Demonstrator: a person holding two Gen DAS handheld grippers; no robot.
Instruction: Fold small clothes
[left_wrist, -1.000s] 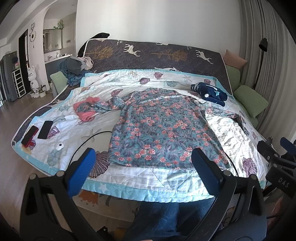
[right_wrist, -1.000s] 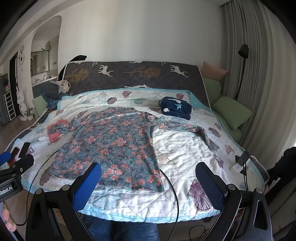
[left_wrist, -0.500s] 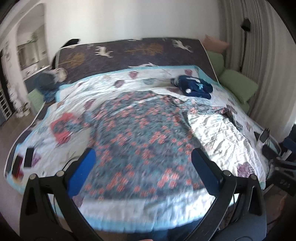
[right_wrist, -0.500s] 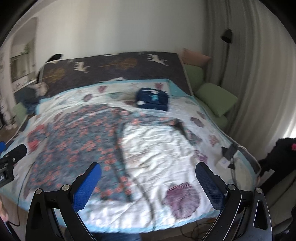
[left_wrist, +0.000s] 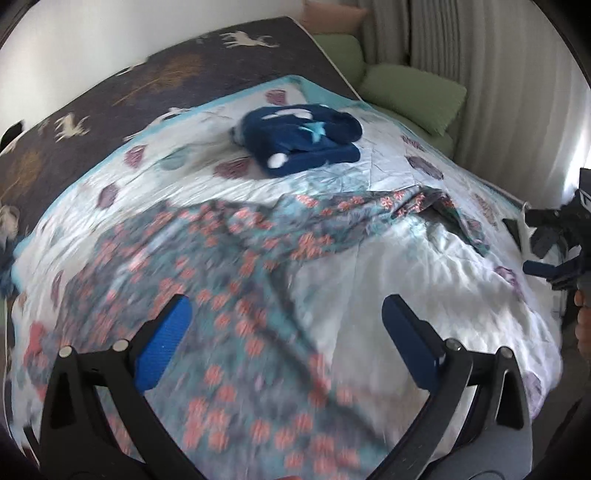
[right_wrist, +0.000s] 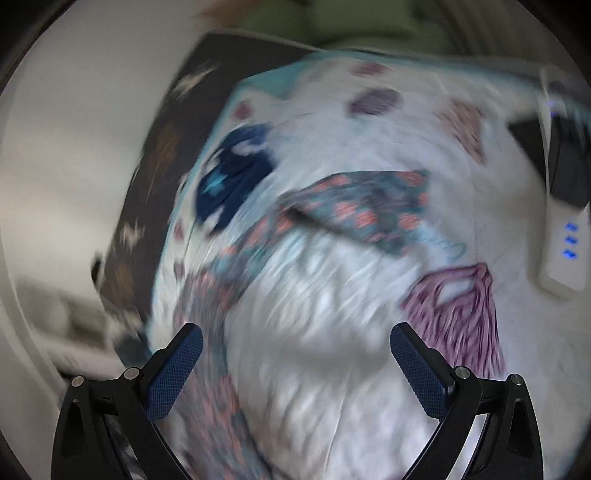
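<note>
A teal floral shirt (left_wrist: 229, 280) with pink flowers lies spread flat on the white quilt (left_wrist: 424, 280). Its right sleeve (left_wrist: 373, 210) stretches toward the bed's right side. My left gripper (left_wrist: 286, 317) is open and empty, hovering over the shirt's body. My right gripper (right_wrist: 295, 347) is open and empty above the quilt, with the sleeve end (right_wrist: 369, 206) lying ahead of it. The right wrist view is heavily blurred. The right gripper also shows at the edge of the left wrist view (left_wrist: 554, 243).
A folded navy garment (left_wrist: 303, 136) with white and blue marks sits near the head of the bed. Green cushions (left_wrist: 413, 92) lie along the curtain side. A white device with blue lights (right_wrist: 565, 236) rests at the quilt's right edge.
Both grippers have swung right and moved in close over the bed. The left now looks at the shirt's right half; the right has dropped toward the sleeve end. Both stayed open.
</note>
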